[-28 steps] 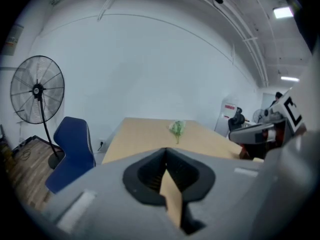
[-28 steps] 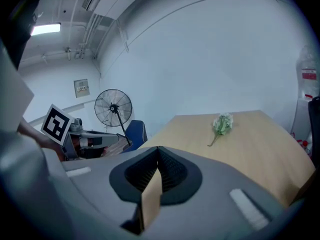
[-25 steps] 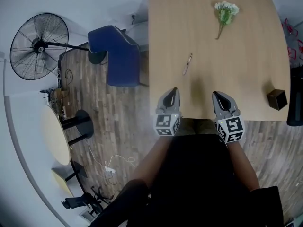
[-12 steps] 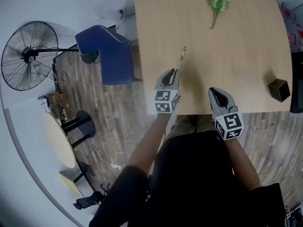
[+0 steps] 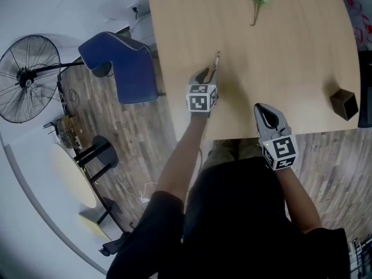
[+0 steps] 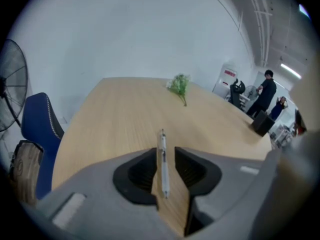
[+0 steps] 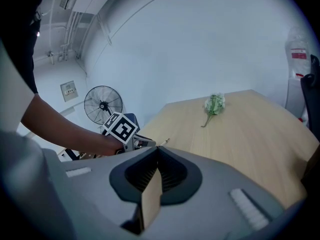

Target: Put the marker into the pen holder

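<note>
Barely started on this one, tbh. The marker [image 6: 162,164] is lying flat on the table [image 5: 290,57], over toward its left edge. My left gripper [image 6: 164,159] is right down over it. Its fingers have just been opening, so they're spread now with the marker in the gap. They sit either side of it and aren't squeezing it yet.

My right gripper [image 7: 156,156] hangs over the near edge of the table with its fingers together and nothing in them.

The dark boxy thing [image 5: 344,103] at the right edge is the pen holder, I reckon, and it's well apart from the marker. So the pinch, lift, carry across and drop-in are all still to do.

As for writing, there's a red-and-white sign [image 6: 229,74] on the far wall, too small to read. The marker's print is a blur too.
</note>
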`<move>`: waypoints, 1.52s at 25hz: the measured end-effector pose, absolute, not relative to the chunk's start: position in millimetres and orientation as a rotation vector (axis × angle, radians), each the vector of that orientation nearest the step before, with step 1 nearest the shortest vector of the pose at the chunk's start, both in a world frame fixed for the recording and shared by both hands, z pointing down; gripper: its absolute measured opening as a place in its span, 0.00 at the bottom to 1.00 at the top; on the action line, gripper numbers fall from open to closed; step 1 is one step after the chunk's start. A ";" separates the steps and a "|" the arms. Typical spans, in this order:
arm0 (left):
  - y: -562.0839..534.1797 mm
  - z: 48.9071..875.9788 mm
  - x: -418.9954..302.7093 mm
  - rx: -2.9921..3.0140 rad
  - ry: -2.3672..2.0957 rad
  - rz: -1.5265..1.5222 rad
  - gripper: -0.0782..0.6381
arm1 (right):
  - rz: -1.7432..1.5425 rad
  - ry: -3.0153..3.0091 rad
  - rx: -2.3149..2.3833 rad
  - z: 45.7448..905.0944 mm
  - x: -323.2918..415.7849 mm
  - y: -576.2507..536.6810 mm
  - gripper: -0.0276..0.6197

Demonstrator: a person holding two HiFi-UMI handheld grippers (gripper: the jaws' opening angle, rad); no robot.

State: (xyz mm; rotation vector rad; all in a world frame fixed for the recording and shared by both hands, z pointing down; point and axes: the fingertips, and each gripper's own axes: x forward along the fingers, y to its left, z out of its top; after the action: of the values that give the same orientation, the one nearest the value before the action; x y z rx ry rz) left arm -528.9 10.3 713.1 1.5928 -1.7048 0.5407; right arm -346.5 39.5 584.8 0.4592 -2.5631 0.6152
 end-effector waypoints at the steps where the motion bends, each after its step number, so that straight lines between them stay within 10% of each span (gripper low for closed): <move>1: 7.7 718.3 -529.0 1.592 -1.692 0.546 0.27 | 0.614 -2.564 0.477 585.5 -345.1 35.7 0.05; 21: 16.0 747.5 -525.2 1.542 -1.659 0.700 0.17 | 0.574 -2.502 0.674 590.5 -306.7 1.5 0.05; 38: 114.1 546.2 -502.7 1.806 -1.856 0.231 0.18 | 0.423 -2.577 0.839 497.4 -302.5 69.6 0.05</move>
State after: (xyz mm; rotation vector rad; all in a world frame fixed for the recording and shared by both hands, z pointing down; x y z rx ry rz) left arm -502.7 114.1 546.2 1.8061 -1.8562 0.2312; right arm -302.5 69.6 497.4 0.8389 -2.5769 0.4231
